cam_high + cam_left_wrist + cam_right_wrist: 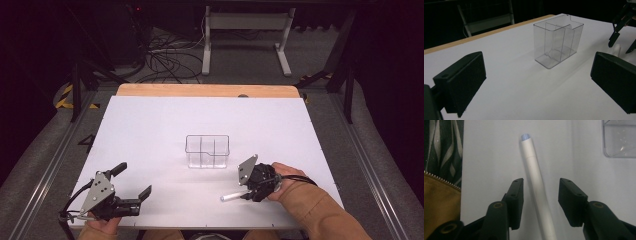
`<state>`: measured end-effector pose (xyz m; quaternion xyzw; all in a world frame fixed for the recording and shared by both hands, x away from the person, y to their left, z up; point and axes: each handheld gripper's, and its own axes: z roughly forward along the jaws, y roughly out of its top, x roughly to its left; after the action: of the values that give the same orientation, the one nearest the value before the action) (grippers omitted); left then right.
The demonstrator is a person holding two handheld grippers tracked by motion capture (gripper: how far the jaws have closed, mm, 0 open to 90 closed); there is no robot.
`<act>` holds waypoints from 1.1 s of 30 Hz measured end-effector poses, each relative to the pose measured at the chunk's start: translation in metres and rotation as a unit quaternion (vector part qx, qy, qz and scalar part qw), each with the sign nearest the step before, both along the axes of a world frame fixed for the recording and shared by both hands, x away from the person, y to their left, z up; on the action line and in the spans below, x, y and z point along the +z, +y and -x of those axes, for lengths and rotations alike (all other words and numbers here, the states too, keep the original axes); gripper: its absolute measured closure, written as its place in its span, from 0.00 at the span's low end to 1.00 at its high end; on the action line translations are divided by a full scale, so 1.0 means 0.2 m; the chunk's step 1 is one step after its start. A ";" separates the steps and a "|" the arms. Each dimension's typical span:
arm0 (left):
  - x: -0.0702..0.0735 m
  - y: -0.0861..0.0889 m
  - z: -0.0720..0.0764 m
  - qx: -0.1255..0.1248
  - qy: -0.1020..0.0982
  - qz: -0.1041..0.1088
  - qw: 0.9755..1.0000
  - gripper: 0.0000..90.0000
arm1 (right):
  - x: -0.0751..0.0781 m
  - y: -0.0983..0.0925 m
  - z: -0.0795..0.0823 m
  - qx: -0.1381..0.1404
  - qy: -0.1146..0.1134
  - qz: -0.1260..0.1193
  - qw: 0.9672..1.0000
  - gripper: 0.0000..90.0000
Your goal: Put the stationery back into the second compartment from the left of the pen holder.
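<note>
A clear plastic container with several compartments stands upright and empty at the middle of the white table. A white marker lies flat on the table in front of it, to the right. My right gripper is open, lowered over the marker with one jaw on each side, neither touching it. At the front left, my left gripper hangs open with nothing between its jaws. The left gripper faces the container, with the right gripper beyond it. The container's corner is at the upper right.
The table's far side ends in a wooden strip. Beyond it are cables on the floor and a white desk frame. A tan sleeve comes in at the bottom right, and metal rails run along the table's sides.
</note>
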<state>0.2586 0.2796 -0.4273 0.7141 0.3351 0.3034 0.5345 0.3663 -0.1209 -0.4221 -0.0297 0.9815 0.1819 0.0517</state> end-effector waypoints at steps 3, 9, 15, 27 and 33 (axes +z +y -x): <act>0.00 0.00 0.00 0.000 0.000 0.000 1.000 0.01 | -0.01 0.00 -0.01 0.007 -0.004 0.008 1.000 0.68; 0.00 0.00 0.00 0.000 0.001 0.002 1.000 0.01 | -0.02 0.00 -0.01 0.014 -0.007 0.017 1.000 0.80; 0.00 0.00 0.00 0.000 0.000 0.001 1.000 0.01 | -0.04 0.00 -0.01 0.024 -0.004 0.026 0.999 0.83; 0.00 0.00 0.00 0.000 0.000 0.001 1.000 0.01 | -0.08 0.04 -0.02 0.041 -0.009 0.047 0.998 0.82; 0.00 0.00 0.00 0.000 0.000 0.001 1.000 0.01 | -0.09 0.05 -0.02 0.042 -0.008 0.043 0.998 0.85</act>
<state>0.2587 0.2796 -0.4273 0.7136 0.3353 0.3031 0.5353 0.3694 -0.1119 -0.4395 -0.0741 0.9860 0.1409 0.0502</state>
